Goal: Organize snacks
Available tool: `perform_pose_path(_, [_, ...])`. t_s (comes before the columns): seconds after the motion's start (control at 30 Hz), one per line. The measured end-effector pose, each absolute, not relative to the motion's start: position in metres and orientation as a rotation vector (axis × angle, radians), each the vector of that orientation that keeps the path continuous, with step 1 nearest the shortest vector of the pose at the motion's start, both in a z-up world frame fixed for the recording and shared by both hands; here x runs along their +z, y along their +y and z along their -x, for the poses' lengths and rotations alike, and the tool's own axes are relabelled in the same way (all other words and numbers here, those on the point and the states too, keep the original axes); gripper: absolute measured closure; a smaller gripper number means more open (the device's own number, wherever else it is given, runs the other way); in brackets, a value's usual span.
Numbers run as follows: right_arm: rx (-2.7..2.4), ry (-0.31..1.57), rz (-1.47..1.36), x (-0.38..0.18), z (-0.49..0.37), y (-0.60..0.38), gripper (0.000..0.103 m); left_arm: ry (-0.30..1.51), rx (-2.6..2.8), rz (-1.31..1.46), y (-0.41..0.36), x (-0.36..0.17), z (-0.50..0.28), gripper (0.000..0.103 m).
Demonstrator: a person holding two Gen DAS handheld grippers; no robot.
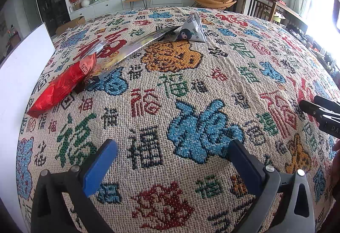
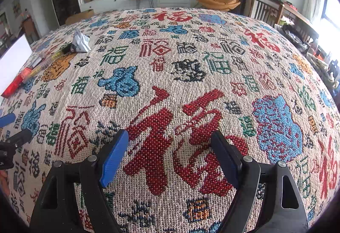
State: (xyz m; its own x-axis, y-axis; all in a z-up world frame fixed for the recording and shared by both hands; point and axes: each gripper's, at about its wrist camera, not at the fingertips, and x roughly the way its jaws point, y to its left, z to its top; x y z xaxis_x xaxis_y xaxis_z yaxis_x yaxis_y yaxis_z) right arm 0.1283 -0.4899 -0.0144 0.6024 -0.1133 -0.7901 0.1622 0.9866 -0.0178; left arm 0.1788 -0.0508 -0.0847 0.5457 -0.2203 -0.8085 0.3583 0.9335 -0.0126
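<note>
Three snack packs lie on the patterned tablecloth (image 1: 170, 88). A red foil bag (image 1: 61, 84) lies at the left, a long silver pouch (image 1: 131, 46) beside it, and a white triangular pack (image 1: 194, 30) behind. They also show small at the far left of the right wrist view: the red bag (image 2: 16, 83), the pouch (image 2: 46, 60), the triangular pack (image 2: 80, 42). My left gripper (image 1: 174, 152) is open and empty, well short of the snacks. My right gripper (image 2: 170, 143) is open and empty over bare cloth, and shows at the right edge of the left wrist view (image 1: 306, 105).
A white box (image 1: 23, 63) stands at the table's left edge, next to the red bag. Wooden chairs (image 1: 261, 7) and a cluttered table stand beyond the far right edge. A TV cabinet and an orange chair are far behind.
</note>
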Motion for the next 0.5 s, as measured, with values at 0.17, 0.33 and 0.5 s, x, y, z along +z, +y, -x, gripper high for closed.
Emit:
perform_pose_path(0.17, [-0.159,0.911,-0.058,-0.015,-0.128,-0.49,0.021,0.941,-0.365,-0.181,-0.052,-0.084,-0.183,0.0])
perform_pose_path(0.33, [-0.16,0.91,-0.058,-0.014,-0.128,-0.49,0.021,0.928,-0.508,-0.254,-0.054,-0.085,-0.198,0.0])
perform_pose_path(0.5, [-0.159,0.911,-0.058,-0.015,-0.128,-0.49,0.021,0.925,-0.504,-0.253,-0.056,-0.085,-0.205,0.0])
